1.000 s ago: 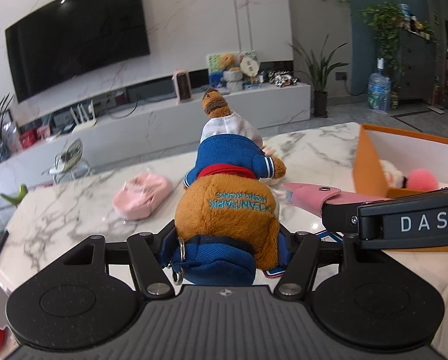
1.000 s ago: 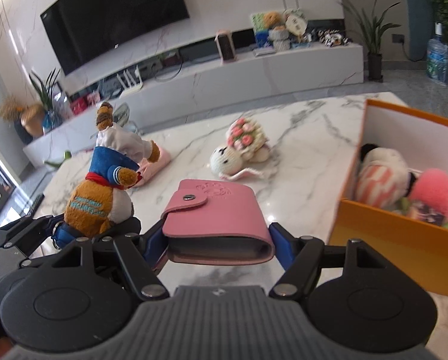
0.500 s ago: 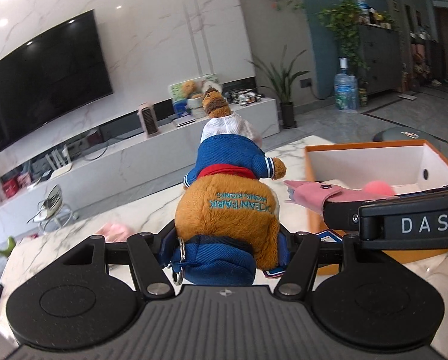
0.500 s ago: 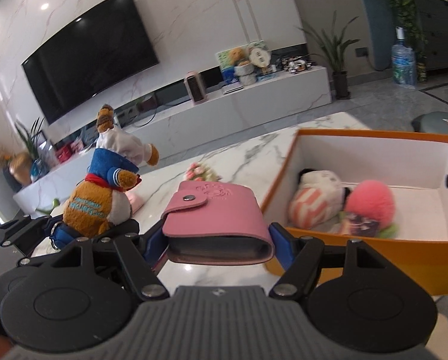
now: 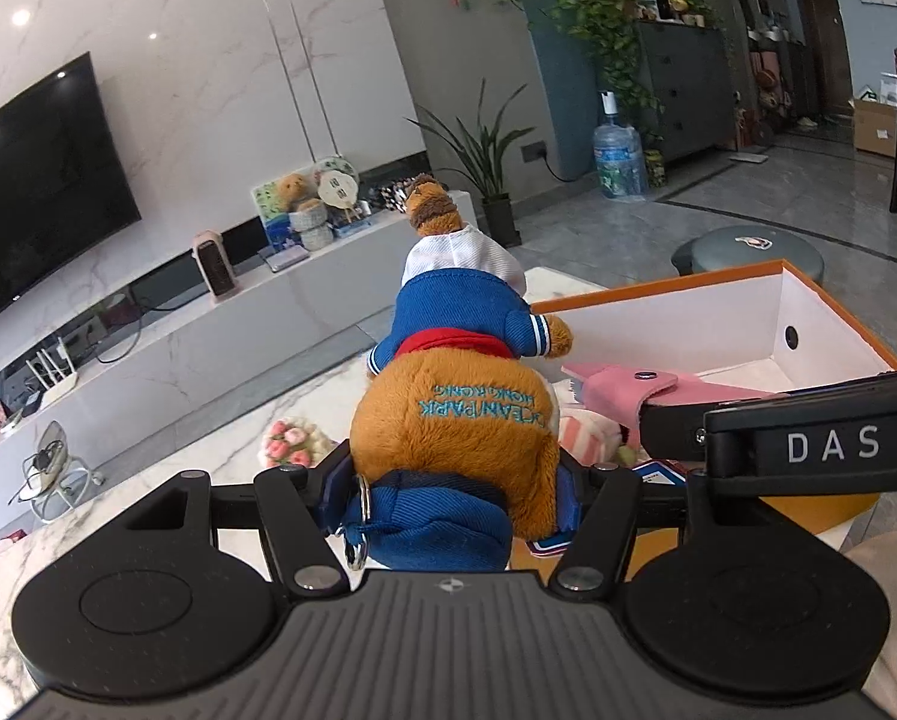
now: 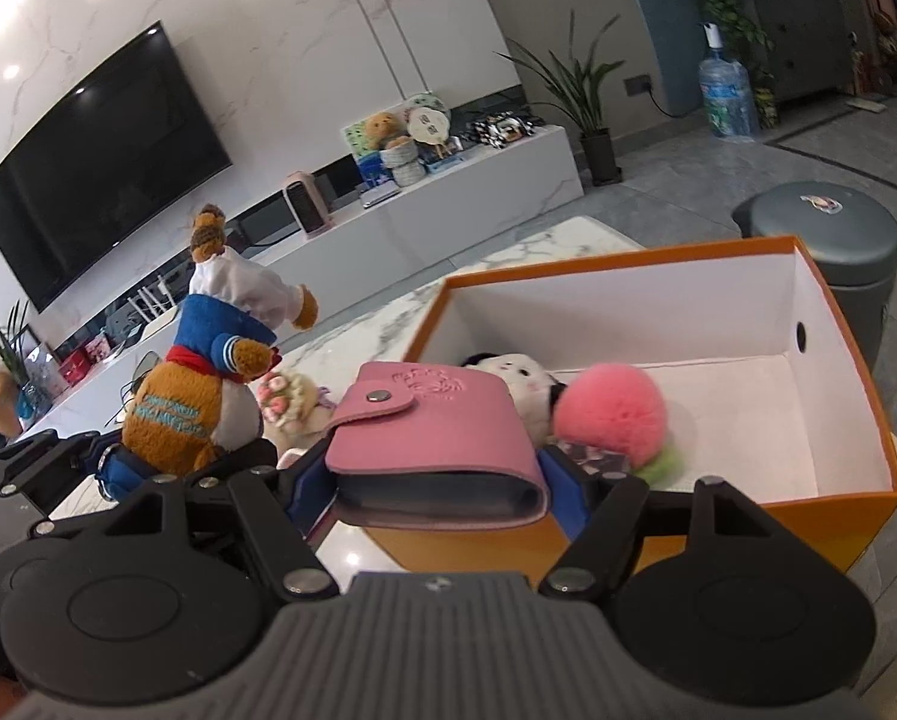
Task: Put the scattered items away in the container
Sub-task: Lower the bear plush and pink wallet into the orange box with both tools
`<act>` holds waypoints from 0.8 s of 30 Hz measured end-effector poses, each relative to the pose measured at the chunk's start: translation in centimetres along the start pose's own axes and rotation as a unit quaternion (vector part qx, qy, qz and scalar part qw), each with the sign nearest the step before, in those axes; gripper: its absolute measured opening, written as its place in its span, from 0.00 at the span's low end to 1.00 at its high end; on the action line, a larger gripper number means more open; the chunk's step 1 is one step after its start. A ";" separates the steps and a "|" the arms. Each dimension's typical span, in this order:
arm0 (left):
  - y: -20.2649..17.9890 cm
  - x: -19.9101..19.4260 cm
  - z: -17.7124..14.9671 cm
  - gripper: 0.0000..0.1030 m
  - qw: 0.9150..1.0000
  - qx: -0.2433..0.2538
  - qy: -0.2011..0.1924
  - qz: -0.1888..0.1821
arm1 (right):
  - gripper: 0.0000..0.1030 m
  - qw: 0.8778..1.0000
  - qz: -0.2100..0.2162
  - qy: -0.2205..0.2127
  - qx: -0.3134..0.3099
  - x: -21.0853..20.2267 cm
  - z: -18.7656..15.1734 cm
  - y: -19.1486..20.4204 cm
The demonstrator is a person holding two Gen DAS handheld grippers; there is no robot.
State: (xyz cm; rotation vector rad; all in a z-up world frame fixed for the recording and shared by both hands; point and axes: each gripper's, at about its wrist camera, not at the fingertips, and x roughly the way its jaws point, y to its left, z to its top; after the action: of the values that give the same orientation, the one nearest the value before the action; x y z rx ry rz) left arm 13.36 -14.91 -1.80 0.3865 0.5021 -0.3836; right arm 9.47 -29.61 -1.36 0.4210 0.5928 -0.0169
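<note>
Both hands full at the box
Left hand-held gripper point(image 5: 448, 498) pinches the plush point(image 5: 454, 396); right hand-held gripper point(image 6: 439, 489) pinches the pink wallet point(image 6: 433, 438) over the orange box point(image 6: 622, 294) rim.

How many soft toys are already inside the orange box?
2 visible: a white-and-black plush toy at the near-left end of the orange cardboard box, and a round pink fluffy toy beside it. The pink wallet may hide others.
</note>
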 end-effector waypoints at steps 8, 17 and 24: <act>-0.8 2.4 0.0 0.70 1.000 0.008 0.022 0.001 | 0.71 1.000 -0.005 0.022 0.020 3.1 0.4 -1.9; -1.3 4.8 -0.1 0.70 0.999 0.026 0.035 -0.016 | 0.71 0.998 -0.021 0.046 0.030 6.1 1.0 -3.4; -1.1 5.8 -0.7 0.70 0.998 0.022 0.044 -0.027 | 0.72 0.994 0.002 0.094 0.052 8.5 0.9 -4.4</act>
State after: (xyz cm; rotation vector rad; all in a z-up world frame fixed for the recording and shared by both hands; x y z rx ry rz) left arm 17.29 -17.07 -5.67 0.4338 0.5917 -0.4314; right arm 16.44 -33.12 -6.98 0.5277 0.7791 -0.0040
